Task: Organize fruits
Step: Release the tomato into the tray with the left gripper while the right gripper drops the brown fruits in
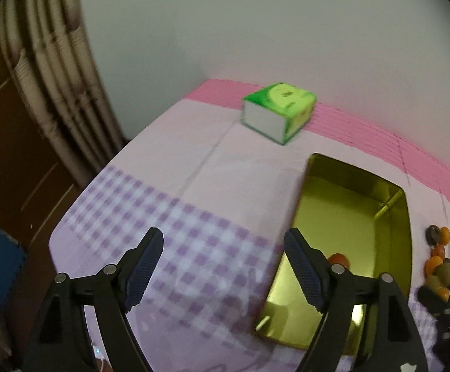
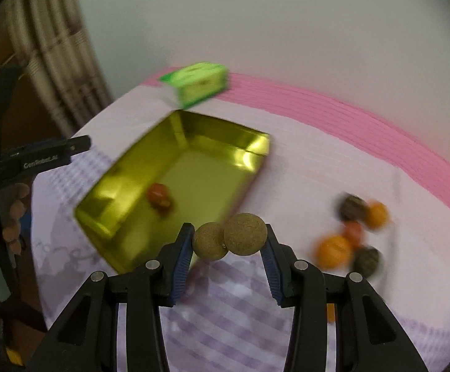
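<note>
Carrying the twin brown fruit (image 2: pixel 229 240), pinched in our right gripper (image 2: pixel 229 243) fingers, we should clear the gold tray (image 2: pixel 110 217) rim before releasing; left gripper (image 1: pixel 223 266) fingers gape empty.

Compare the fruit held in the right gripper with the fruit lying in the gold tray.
The held fruit is a tan, rough-skinned joined pair; the tray fruit is a single red-orange piece. The held fruit is pinched above the tablecloth by the right gripper; the tray fruit rests loose in the gold tray. Both look round.
</note>
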The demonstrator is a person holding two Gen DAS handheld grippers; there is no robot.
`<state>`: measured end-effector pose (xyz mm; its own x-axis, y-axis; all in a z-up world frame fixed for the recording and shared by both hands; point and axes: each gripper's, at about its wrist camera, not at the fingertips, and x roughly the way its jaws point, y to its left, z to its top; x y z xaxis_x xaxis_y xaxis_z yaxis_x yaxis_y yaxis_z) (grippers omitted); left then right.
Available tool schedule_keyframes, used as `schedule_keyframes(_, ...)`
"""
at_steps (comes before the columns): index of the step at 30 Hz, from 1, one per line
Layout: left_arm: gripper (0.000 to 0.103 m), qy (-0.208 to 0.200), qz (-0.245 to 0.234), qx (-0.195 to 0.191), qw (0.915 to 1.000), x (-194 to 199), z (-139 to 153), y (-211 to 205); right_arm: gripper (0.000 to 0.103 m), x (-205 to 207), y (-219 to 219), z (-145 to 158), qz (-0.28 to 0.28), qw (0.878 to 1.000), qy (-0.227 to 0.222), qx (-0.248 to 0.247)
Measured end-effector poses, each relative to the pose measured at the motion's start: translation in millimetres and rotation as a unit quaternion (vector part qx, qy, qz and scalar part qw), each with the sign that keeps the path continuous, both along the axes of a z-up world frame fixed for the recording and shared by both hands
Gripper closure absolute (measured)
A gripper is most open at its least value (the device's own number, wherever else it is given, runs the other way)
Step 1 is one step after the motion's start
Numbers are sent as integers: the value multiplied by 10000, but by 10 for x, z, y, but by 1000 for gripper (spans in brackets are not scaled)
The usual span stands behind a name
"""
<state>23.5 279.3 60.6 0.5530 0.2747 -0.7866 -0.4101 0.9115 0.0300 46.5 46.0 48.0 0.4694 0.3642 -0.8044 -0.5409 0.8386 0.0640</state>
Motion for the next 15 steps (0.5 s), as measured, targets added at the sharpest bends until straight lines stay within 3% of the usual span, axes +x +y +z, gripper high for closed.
schedule_keyframes(6,26,-35,436,-259,9987,-79,-77,208,59,51,428,-251,352,9987,232,-284)
schedule_keyframes(15,26,170,399,-320,9985,-22,-200,179,59,141,648,-504,500,9955,388,-711)
